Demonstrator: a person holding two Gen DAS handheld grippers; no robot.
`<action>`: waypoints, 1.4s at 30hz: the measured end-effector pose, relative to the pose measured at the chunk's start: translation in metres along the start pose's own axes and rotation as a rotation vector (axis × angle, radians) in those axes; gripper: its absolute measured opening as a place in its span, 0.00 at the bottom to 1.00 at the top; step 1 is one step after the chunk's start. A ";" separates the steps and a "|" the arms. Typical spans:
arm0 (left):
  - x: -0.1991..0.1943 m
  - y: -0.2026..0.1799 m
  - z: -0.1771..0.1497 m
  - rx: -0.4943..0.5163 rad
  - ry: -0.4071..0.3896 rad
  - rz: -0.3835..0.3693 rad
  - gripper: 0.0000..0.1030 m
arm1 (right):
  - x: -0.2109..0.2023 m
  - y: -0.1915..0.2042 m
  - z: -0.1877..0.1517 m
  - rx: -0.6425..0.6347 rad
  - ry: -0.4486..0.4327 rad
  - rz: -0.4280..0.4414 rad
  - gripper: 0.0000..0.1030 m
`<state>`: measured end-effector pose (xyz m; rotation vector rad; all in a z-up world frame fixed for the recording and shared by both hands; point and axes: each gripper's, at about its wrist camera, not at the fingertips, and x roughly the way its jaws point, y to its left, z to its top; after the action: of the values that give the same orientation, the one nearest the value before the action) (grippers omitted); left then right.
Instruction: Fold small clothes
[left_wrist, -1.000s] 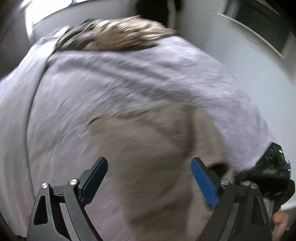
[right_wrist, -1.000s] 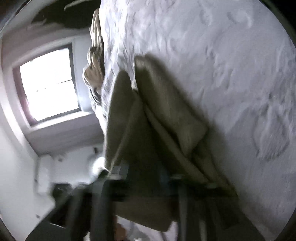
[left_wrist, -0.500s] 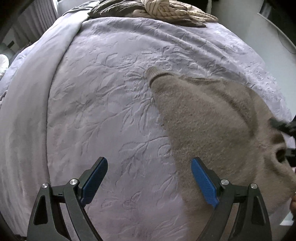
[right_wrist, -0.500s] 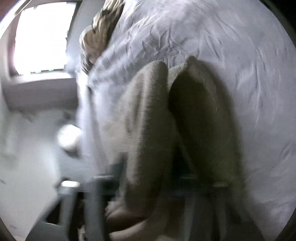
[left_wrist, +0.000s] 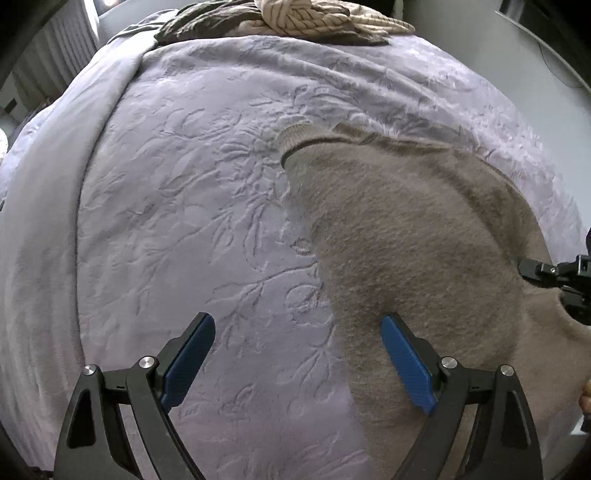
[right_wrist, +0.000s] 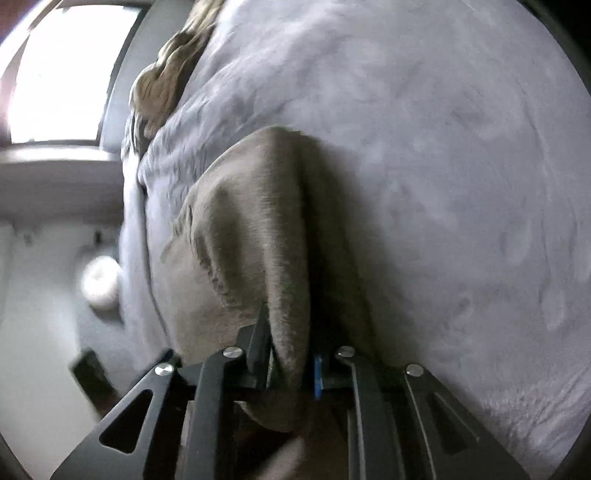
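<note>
A fuzzy taupe sweater (left_wrist: 417, 236) lies spread on the lavender bedspread (left_wrist: 177, 206), its ribbed cuff (left_wrist: 295, 142) pointing to the far left. My left gripper (left_wrist: 297, 363) is open and empty, low over the bedspread at the sweater's near left edge. My right gripper (right_wrist: 286, 360) is shut on a bunched fold of the sweater (right_wrist: 255, 236) and lifts that edge. It also shows at the right edge of the left wrist view (left_wrist: 554, 275).
A pile of other clothes, cable-knit beige and dark brown (left_wrist: 295, 18), sits at the far end of the bed and shows in the right wrist view (right_wrist: 166, 77). The bed's left side drops off past a smooth fold (left_wrist: 48, 184). A window (right_wrist: 62, 70) is beyond the bed.
The sweater has been laid out flatter on the bed, with the sleeve stretched out. My left gripper has stayed open and is now steady. My right gripper keeps its hold.
</note>
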<state>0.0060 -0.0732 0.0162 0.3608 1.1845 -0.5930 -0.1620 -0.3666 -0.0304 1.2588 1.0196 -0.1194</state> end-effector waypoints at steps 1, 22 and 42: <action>-0.001 0.001 0.001 0.000 -0.002 0.002 0.90 | -0.005 -0.002 -0.001 0.013 -0.013 -0.009 0.26; -0.008 -0.038 -0.058 0.221 0.142 -0.169 0.90 | -0.032 0.057 -0.098 -0.378 0.067 -0.410 0.11; -0.034 0.006 -0.067 0.152 0.097 -0.082 1.00 | -0.086 0.034 -0.099 -0.205 -0.137 -0.451 0.22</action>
<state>-0.0498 -0.0229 0.0241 0.4765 1.2551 -0.7462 -0.2478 -0.3110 0.0586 0.8093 1.1505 -0.4324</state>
